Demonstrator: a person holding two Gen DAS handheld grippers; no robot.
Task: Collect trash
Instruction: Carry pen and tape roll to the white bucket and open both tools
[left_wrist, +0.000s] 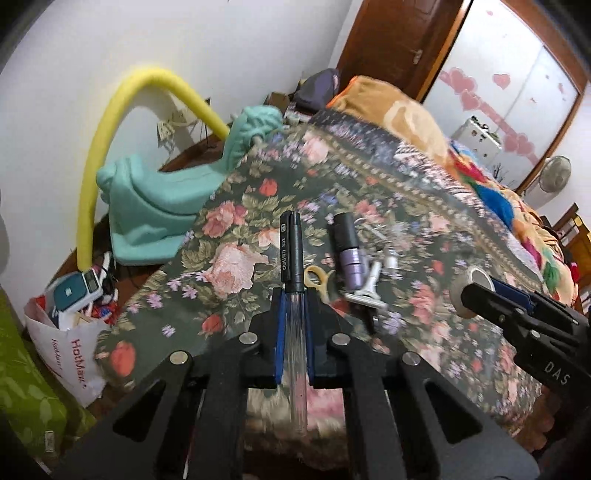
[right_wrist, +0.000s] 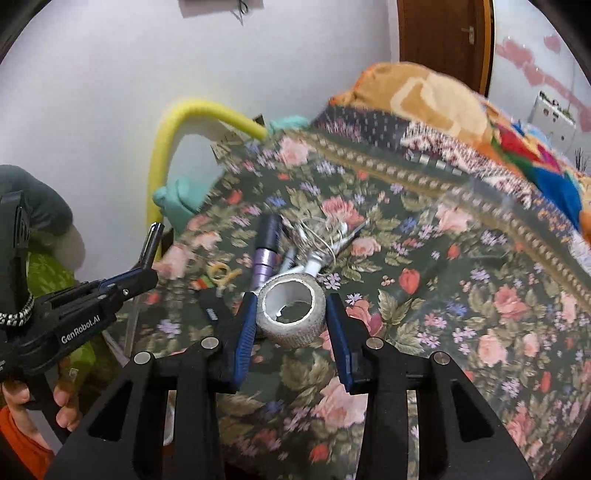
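Observation:
My left gripper (left_wrist: 294, 295) is shut on a black pen (left_wrist: 291, 251) with a clear barrel, held over the floral bedspread (left_wrist: 424, 325); it also shows at the left of the right wrist view (right_wrist: 142, 271). My right gripper (right_wrist: 291, 314) is shut on a grey tape roll (right_wrist: 292, 314), lifted just above the bed; it also shows in the left wrist view (left_wrist: 467, 295). On the bed lie a purple and black tube (left_wrist: 349, 251), small yellow scissors (left_wrist: 316, 277), a white razor (left_wrist: 369, 291) and tangled wire (right_wrist: 321, 232).
A white HotMaxx bag (left_wrist: 74, 347) full of trash stands on the floor at the left, by a yellow foam tube (left_wrist: 96, 162) and teal cloth (left_wrist: 155, 214). An orange blanket (left_wrist: 402, 110) is piled on the far side of the bed. A green seat (left_wrist: 26, 387) is at the lower left.

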